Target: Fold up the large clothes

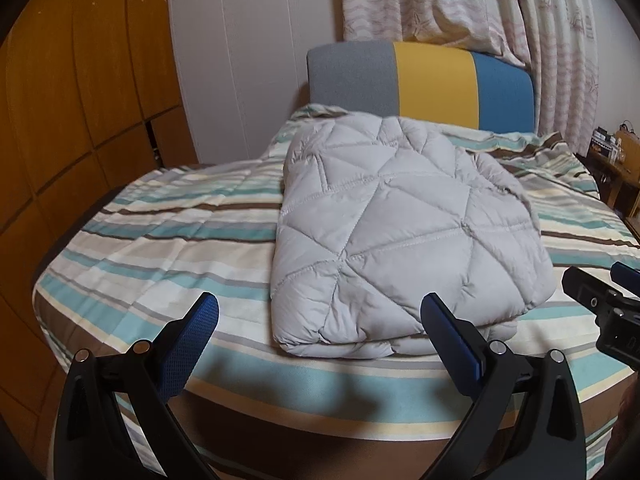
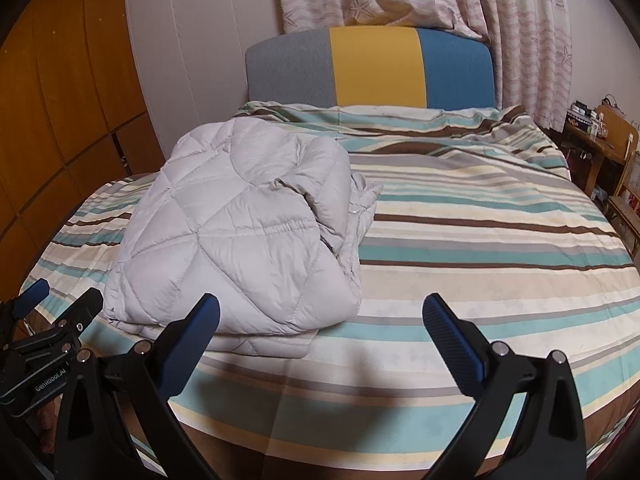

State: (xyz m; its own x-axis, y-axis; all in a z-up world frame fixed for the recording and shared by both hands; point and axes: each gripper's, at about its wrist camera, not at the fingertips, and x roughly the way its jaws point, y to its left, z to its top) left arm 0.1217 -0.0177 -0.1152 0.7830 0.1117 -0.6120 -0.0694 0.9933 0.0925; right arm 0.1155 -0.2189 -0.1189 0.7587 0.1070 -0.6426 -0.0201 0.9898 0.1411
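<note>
Left gripper point(image 1: 320, 312) wide before folded jacket point(image 1: 400, 224), snap visible only rightward

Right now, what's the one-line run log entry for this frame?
jacket: folded, on bed | left gripper: open, empty | right gripper: open, empty | contact: none

- Your left claw point(image 1: 320, 320) has black angular arms tipped with blue, mesh-textured pads.
- Round silver screws sit at each arm's joints.
- Your right claw point(image 2: 320, 320) looks the same: black frame, blue ribbed pads.
- White "GenRobot.AI" lettering marks the left claw's black body.
</note>
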